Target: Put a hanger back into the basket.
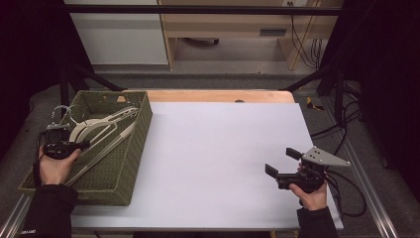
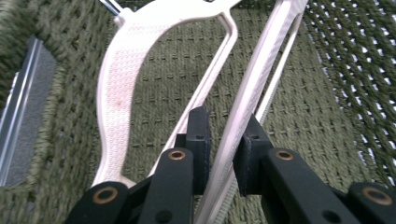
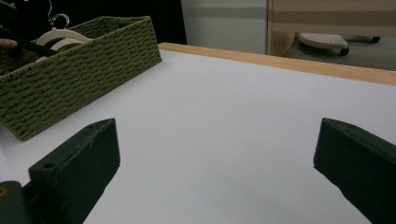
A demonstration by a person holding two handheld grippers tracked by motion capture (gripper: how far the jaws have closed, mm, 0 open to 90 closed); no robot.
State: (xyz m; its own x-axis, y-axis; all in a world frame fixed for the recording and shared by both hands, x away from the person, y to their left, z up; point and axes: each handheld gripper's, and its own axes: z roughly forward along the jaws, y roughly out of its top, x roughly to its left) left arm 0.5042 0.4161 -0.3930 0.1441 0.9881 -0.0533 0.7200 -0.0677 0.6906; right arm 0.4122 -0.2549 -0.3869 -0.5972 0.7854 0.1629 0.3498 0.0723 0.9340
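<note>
Left gripper [image 2: 219, 154] first: its black jaws bracket a thin arm of the pale hanger [image 2: 261, 79], one pad seeming to brush it, a sliver of light at the other, so it reads as slack, not clamped. No earlier look to compare. That arm runs straight away from the jaws and up the frame, long axis in line with the reach. The hanger lies in the woven green basket [image 1: 141, 126] at the table's left, hook toward the far corner. The left hand [image 1: 57, 166] is right there; the right gripper [image 1: 285, 163] hovers wide open and empty over the white table [image 1: 223, 148], well apart.
</note>
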